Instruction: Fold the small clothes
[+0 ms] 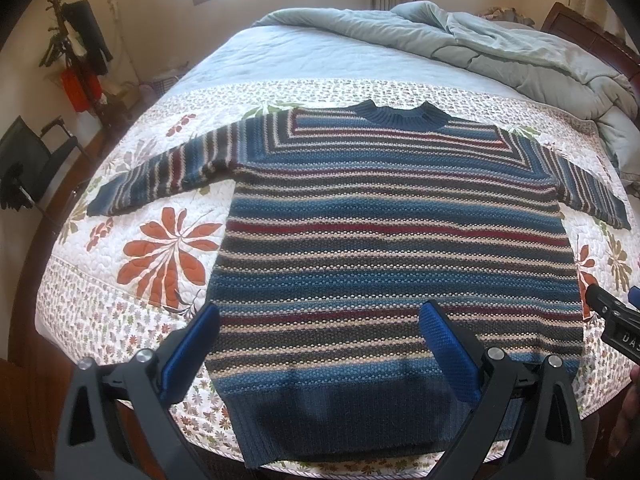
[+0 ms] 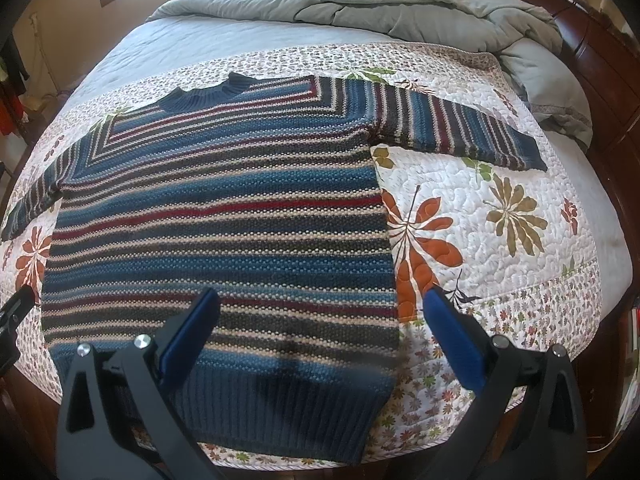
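Observation:
A striped knit sweater (image 1: pixel 384 240) in blue, red, cream and dark bands lies flat on the floral quilt (image 1: pixel 160 252), collar away from me, both sleeves spread out. My left gripper (image 1: pixel 320 320) is open and empty above the sweater's lower left part, near the hem. The sweater also shows in the right wrist view (image 2: pixel 224 224). My right gripper (image 2: pixel 320 312) is open and empty above its lower right corner, one finger over the knit, the other over the quilt (image 2: pixel 500 240). The right gripper's tip shows at the right edge of the left wrist view (image 1: pixel 608 312).
A rumpled grey-green duvet (image 1: pixel 500 48) is heaped at the far right of the bed. A wooden headboard (image 2: pixel 600 60) runs along the right. A coat stand (image 1: pixel 76 52) and a black chair (image 1: pixel 28 160) stand left of the bed.

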Action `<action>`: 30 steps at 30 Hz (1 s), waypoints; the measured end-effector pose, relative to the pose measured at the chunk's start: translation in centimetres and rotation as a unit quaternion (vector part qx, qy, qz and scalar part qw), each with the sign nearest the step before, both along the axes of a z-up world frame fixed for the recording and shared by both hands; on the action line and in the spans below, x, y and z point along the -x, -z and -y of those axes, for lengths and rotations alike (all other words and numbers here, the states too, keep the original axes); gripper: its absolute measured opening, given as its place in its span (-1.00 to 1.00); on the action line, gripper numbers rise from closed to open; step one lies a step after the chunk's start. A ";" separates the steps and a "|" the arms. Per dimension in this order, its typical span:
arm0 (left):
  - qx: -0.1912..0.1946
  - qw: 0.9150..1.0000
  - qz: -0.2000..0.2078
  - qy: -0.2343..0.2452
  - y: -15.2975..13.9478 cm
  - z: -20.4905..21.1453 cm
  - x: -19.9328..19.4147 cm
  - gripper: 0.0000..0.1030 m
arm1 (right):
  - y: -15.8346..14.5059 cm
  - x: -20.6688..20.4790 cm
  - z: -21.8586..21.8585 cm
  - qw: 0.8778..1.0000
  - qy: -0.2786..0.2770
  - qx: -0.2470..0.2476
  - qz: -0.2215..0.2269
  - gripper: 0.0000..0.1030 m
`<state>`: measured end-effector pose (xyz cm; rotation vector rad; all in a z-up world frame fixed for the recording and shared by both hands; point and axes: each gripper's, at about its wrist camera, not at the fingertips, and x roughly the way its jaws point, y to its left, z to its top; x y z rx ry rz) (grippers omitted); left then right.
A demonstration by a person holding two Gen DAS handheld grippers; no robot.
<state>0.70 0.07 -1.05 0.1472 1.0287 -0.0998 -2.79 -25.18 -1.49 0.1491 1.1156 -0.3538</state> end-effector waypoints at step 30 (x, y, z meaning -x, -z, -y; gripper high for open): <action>0.014 0.997 -0.027 0.072 4.8 19.9 -12.0 0.93 | 4.8 -8.5 24.8 0.993 0.106 0.017 -0.052 0.96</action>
